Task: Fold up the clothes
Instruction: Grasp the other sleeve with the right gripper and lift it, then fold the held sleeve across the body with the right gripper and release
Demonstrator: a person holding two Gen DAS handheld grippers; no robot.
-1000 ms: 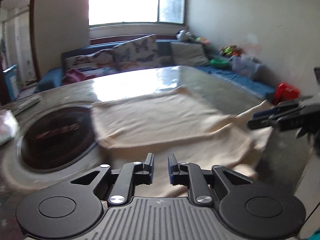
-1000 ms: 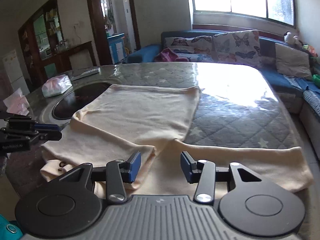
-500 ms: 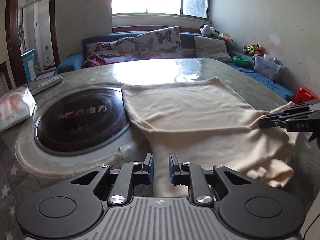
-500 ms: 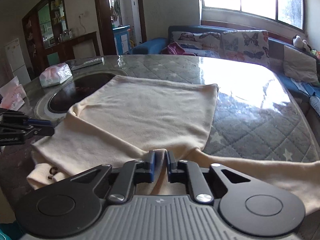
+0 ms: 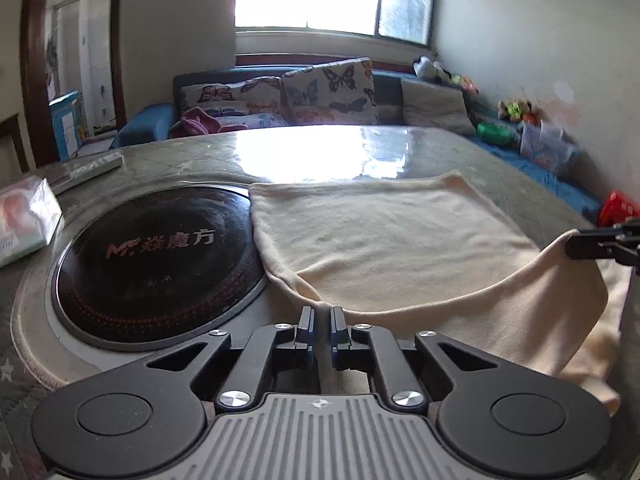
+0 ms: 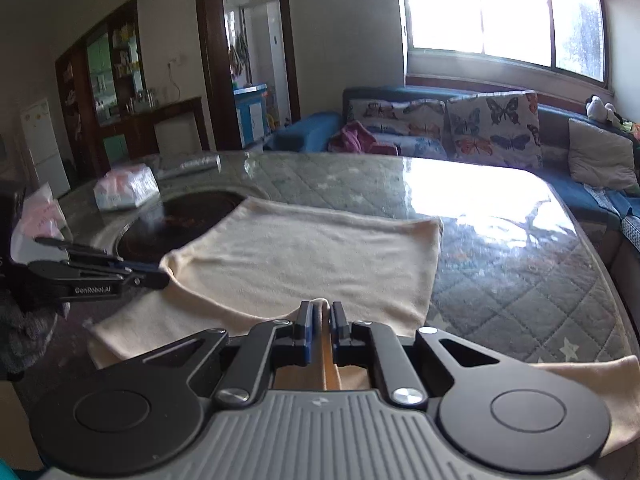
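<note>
A cream garment [image 5: 392, 240] lies spread on the quilted table, its far part flat and its near edge lifted off the surface. My left gripper [image 5: 321, 314] is shut on the garment's near left edge. My right gripper [image 6: 320, 312] is shut on a bunched fold of the same near edge [image 6: 322, 304]. The cloth hangs in a curve between the two grippers. The right gripper shows at the right edge of the left wrist view [image 5: 600, 242]; the left gripper shows at the left of the right wrist view [image 6: 148, 276]. Part of the garment [image 6: 592, 380] trails off to the right.
A round black cooktop [image 5: 160, 256] is set into the table beside the garment's left edge. A tissue pack [image 5: 24, 220] and a remote [image 5: 92, 166] lie at the far left. A sofa with butterfly cushions [image 5: 328, 92] stands behind the glossy quilted table [image 6: 500, 240].
My right gripper closed on the garment's near edge. Both grippers have raised that edge off the table, so the cloth now hangs between them.
</note>
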